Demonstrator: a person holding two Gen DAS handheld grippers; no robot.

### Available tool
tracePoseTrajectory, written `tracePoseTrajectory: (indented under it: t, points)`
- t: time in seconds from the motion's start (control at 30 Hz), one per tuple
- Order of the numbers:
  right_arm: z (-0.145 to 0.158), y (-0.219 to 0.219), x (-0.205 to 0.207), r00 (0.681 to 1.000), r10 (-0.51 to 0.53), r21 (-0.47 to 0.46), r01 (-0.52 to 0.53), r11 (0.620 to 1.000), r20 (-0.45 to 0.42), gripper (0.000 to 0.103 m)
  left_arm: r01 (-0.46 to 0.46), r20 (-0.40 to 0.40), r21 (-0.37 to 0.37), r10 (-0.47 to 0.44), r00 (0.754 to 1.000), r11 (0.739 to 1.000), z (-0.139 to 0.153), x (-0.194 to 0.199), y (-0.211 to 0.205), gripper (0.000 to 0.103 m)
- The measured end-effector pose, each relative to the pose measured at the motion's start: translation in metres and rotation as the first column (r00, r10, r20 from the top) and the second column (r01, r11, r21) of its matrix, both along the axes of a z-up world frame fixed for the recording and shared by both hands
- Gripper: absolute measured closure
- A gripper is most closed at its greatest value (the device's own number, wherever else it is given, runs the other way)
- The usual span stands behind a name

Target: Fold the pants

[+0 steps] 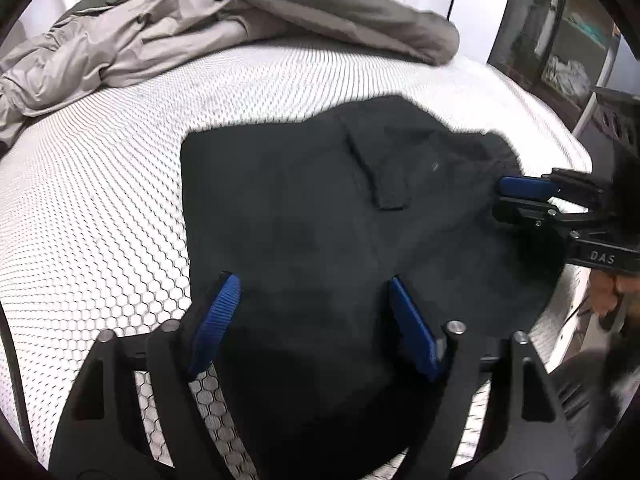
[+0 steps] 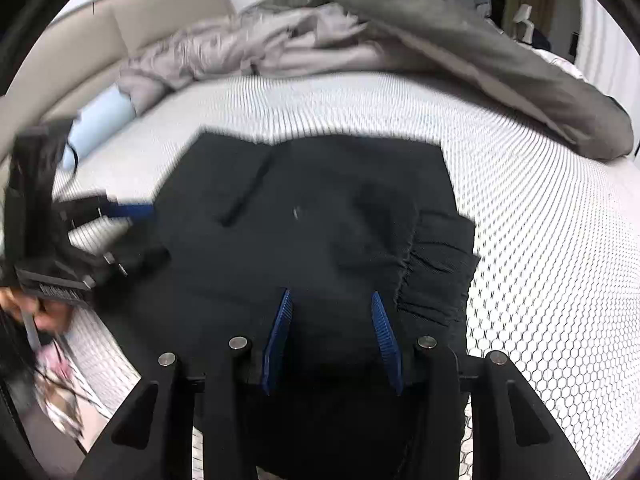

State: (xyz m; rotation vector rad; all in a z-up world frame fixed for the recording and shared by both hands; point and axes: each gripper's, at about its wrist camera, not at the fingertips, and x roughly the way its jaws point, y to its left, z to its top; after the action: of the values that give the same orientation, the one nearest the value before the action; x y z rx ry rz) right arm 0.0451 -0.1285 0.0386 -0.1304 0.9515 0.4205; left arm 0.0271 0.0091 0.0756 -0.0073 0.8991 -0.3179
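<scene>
Black pants (image 1: 320,208) lie folded into a compact block on the white honeycomb-patterned mattress (image 1: 100,200); they also show in the right wrist view (image 2: 328,208), elastic waistband at right. My left gripper (image 1: 314,284) is open, its blue pads standing over the pants' near edge. My right gripper (image 2: 330,300) is partly open over the near edge, with black cloth lying between the pads. The right gripper also shows at the pants' right edge in the left wrist view (image 1: 504,196). The left gripper shows at the left in the right wrist view (image 2: 140,216).
A crumpled grey-beige duvet (image 1: 192,32) lies along the far side of the mattress, also in the right wrist view (image 2: 440,40). A light-blue roll (image 2: 100,120) lies at the far left. A dark shelf (image 1: 560,48) stands beyond the right edge.
</scene>
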Motion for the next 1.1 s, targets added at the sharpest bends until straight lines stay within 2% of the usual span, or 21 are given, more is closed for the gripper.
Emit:
tracePoseTrajectory:
  t: [0.07, 0.13, 0.2, 0.27, 0.33, 0.4, 0.47, 0.5, 0.53, 0.6, 0.63, 0.7, 0.77, 0.83, 0.87, 0.93, 1.0, 1.07, 1.1]
  points:
    - [0.01, 0.008, 0.005, 0.999, 0.031, 0.09, -0.034, 0.995, 0.034, 0.052, -0.001, 0.042, -0.012, 0.002, 0.999, 1.0, 0.015, 0.01, -0.004, 0.03]
    - [0.008, 0.028, 0.014, 0.999, 0.031, 0.083, -0.034, 0.996, 0.043, 0.05, -0.021, 0.019, 0.032, 0.02, 1.0, 0.999, 0.012, 0.027, -0.007, 0.03]
    - [-0.012, 0.051, 0.035, 0.999, 0.036, 0.001, -0.036, 0.999, -0.014, 0.05, -0.019, -0.054, 0.06, 0.022, 0.998, 0.998, -0.003, 0.048, -0.009, 0.027]
    - [-0.039, 0.06, 0.048, 0.995, 0.036, -0.093, -0.045, 0.995, -0.096, 0.052, -0.025, -0.077, 0.023, 0.026, 0.997, 0.999, -0.011, 0.055, -0.002, 0.027]
    - [-0.04, 0.05, 0.046, 0.998, 0.023, -0.158, -0.033, 0.987, -0.065, 0.052, -0.011, -0.059, 0.018, 0.012, 0.998, 1.0, -0.008, 0.049, 0.003, 0.026]
    - [-0.033, 0.027, 0.038, 0.999, -0.028, -0.212, 0.02, 0.977, -0.034, 0.06, -0.017, -0.063, 0.012, 0.018, 0.998, 1.0, -0.006, 0.044, 0.009, 0.024]
    - [-0.029, 0.009, 0.035, 0.998, -0.037, -0.126, 0.031, 0.991, -0.05, 0.062, -0.039, -0.069, 0.018, 0.04, 0.997, 0.999, -0.002, 0.041, 0.014, 0.025]
    - [-0.026, 0.009, 0.032, 0.998, -0.038, -0.117, 0.032, 0.993, -0.048, 0.062, -0.046, -0.063, 0.015, 0.047, 0.997, 0.999, 0.004, 0.038, 0.015, 0.031]
    - [-0.021, 0.01, 0.028, 0.998, -0.04, -0.115, 0.035, 0.993, -0.043, 0.062, -0.052, -0.046, 0.01, 0.053, 0.998, 0.999, 0.011, 0.035, 0.015, 0.032]
    - [-0.009, 0.013, 0.026, 0.999, -0.036, -0.046, 0.035, 0.998, -0.024, 0.062, -0.043, -0.009, -0.001, 0.043, 0.999, 0.999, 0.023, 0.035, 0.011, 0.032]
    - [-0.003, 0.014, 0.025, 1.0, -0.024, 0.011, 0.024, 1.0, -0.019, 0.062, -0.04, 0.0, 0.018, 0.04, 0.999, 0.999, 0.026, 0.041, 0.006, 0.032]
    - [0.002, 0.018, 0.036, 0.999, -0.032, 0.062, 0.034, 0.998, -0.026, 0.062, -0.059, -0.021, 0.072, 0.061, 0.998, 0.996, 0.024, 0.061, -0.001, 0.032]
    - [-0.003, 0.029, 0.053, 0.997, -0.065, 0.037, 0.067, 0.997, -0.044, 0.062, -0.093, -0.063, 0.053, 0.096, 0.993, 0.994, 0.014, 0.082, -0.002, 0.032]
    - [-0.017, 0.042, 0.071, 0.991, -0.104, -0.044, 0.101, 0.994, -0.078, 0.062, -0.124, -0.078, 0.017, 0.125, 0.989, 0.992, 0.009, 0.086, 0.002, 0.029]
    - [-0.023, 0.049, 0.075, 0.991, -0.101, -0.085, 0.093, 0.992, -0.093, 0.062, -0.118, -0.077, 0.024, 0.119, 0.99, 0.993, 0.007, 0.086, 0.002, 0.028]
    - [-0.032, 0.059, 0.075, 0.995, -0.062, -0.189, 0.046, 0.981, -0.08, 0.062, -0.102, -0.072, 0.042, 0.105, 0.992, 0.994, 0.005, 0.085, 0.004, 0.027]
    - [-0.031, 0.049, 0.067, 0.997, -0.062, -0.259, 0.047, 0.965, -0.048, 0.062, -0.125, -0.078, 0.036, 0.128, 0.989, 0.991, 0.007, 0.082, 0.014, 0.027]
    - [-0.025, 0.022, 0.062, 0.994, -0.099, -0.239, 0.086, 0.967, -0.042, 0.072, -0.175, -0.083, 0.042, 0.178, 0.98, 0.984, 0.01, 0.075, 0.022, 0.028]
    - [-0.022, 0.012, 0.06, 0.992, -0.115, -0.196, 0.105, 0.975, -0.042, 0.072, -0.193, -0.063, 0.054, 0.196, 0.979, 0.98, 0.017, 0.066, 0.022, 0.034]
